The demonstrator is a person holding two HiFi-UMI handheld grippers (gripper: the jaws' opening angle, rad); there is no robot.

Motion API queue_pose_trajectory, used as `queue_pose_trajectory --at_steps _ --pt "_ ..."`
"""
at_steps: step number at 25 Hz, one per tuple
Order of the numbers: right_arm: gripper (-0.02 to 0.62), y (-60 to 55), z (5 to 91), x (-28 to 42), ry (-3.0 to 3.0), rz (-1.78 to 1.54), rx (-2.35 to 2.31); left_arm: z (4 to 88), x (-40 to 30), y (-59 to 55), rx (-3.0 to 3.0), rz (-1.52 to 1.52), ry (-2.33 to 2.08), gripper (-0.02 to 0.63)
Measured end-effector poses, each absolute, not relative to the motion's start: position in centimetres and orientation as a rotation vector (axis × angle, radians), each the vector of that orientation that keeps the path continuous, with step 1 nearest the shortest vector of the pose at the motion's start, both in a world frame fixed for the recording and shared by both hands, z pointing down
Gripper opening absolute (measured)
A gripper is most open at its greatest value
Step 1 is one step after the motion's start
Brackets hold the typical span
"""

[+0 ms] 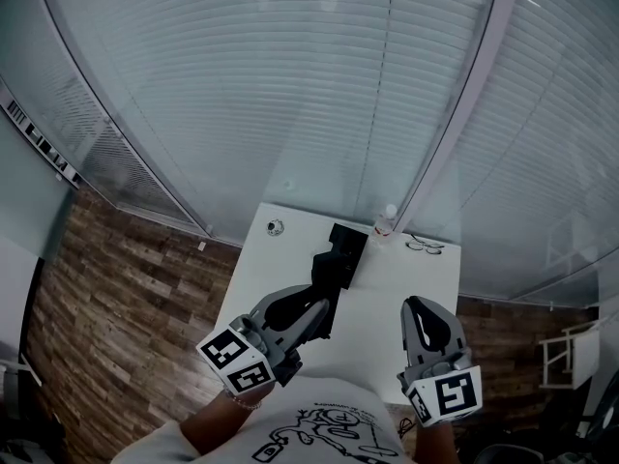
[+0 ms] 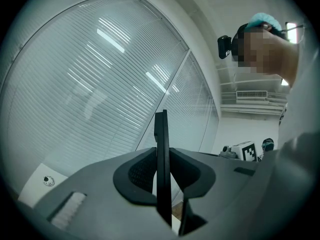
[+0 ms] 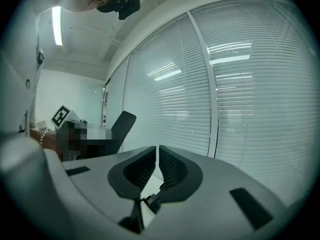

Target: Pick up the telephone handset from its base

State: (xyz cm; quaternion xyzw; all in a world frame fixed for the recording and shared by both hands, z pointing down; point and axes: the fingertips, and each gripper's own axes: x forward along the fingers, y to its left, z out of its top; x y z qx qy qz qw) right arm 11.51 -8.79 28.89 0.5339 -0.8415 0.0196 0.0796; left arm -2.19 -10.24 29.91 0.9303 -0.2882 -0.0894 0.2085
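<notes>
The left hand-held gripper (image 1: pixel 311 315) is clamped on a slim black plastic telephone handset (image 2: pixel 161 134), which stands edge-on between its pads. The handset appears clear of the black telephone base (image 1: pixel 348 242), which sits toward the far end of the white rectangular tabletop (image 1: pixel 387 298). The right hand-held gripper (image 3: pixel 157 159) hangs idle over the near edge, its jaws drawn together on nothing. The lift looks all but complete, and only holding the handset clear of the base seems left.
</notes>
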Motion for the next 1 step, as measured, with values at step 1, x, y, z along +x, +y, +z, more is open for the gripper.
queue_pose_trajectory --at_steps 1 --pt "0.018 -8.76 28.93 11.58 -2.516 0.061 1.595 29.92 -2.17 -10.24 2.586 -0.250 -0.804 0.072"
